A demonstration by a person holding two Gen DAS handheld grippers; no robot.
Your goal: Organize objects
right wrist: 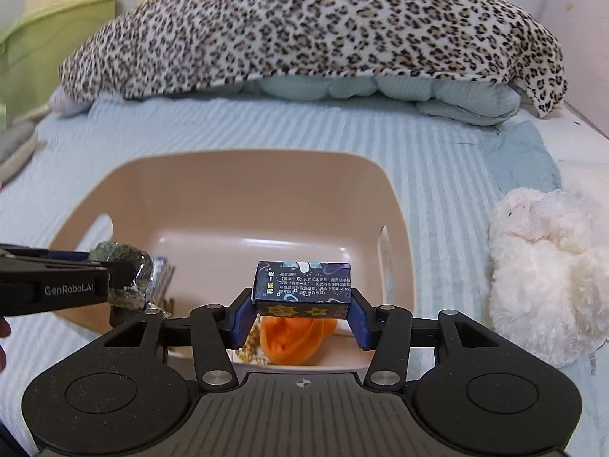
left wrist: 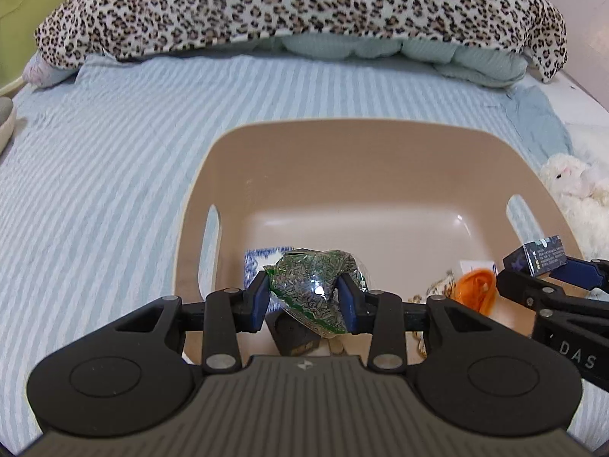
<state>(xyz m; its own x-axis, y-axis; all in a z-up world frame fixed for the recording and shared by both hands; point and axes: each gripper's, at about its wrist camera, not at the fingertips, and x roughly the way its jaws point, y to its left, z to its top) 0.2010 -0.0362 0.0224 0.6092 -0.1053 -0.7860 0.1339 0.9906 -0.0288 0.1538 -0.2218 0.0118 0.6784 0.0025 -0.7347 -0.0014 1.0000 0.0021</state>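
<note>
A beige plastic basin (left wrist: 342,160) (right wrist: 236,186) sits on the striped bed. My left gripper (left wrist: 304,297) is shut on a green crinkly packet (left wrist: 316,278) and holds it over the basin's near left part; it shows at the left of the right wrist view (right wrist: 125,278). My right gripper (right wrist: 300,312) is shut on a small dark blue box (right wrist: 302,285) over the basin's near right part; the box also shows in the left wrist view (left wrist: 544,257). In the basin lie an orange object (right wrist: 293,339) (left wrist: 475,289), a blue-white packet (left wrist: 255,262) and a dark block (left wrist: 295,337).
A white plush toy (right wrist: 548,278) (left wrist: 574,186) lies on the bed right of the basin. A leopard-print blanket (left wrist: 297,3) covers light blue bedding (left wrist: 475,61) at the far end. A green container (right wrist: 45,42) stands far left. The striped sheet (left wrist: 95,190) surrounds the basin.
</note>
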